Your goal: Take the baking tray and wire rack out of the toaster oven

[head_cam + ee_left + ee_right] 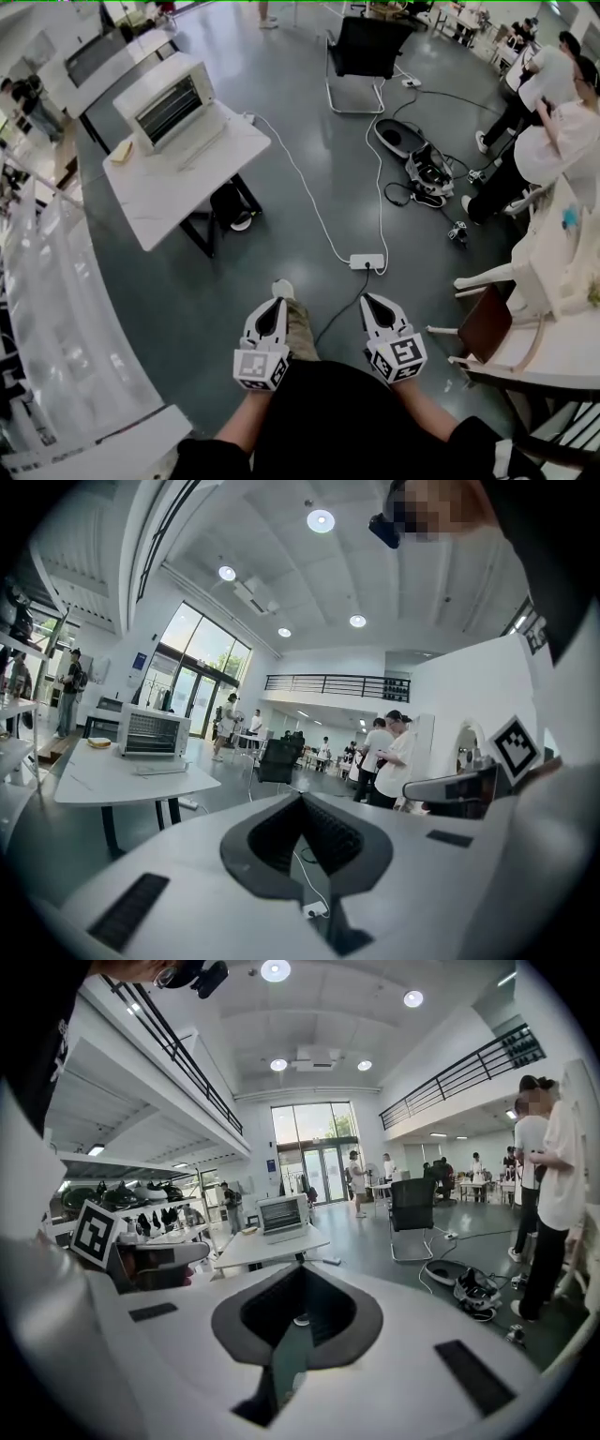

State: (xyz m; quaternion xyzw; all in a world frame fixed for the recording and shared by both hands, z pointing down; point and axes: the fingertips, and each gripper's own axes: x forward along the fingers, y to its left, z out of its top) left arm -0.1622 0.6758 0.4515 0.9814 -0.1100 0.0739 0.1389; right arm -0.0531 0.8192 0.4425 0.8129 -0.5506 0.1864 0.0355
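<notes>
1. My left tool (275,305) and right tool (372,302) hang near my waist, each with jaws together, holding nothing.
2. A power strip (367,262) lies on the floor (291,112) just ahead.
3. Well apart, the toaster oven (169,105) stands on the surface (178,199); the baking tray and wire rack, I judge, sit inside, too small to see.
4. No step is begun yet: next I must approach the oven's front.

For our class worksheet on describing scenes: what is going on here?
A person stands on the grey floor, holding a white two-jaw left gripper and a matching right gripper, both shut and empty. The boxy white toaster oven sits on a white rectangular table, ahead and to the left, apart from both grippers. Neither gripper is at the oven yet.
</notes>
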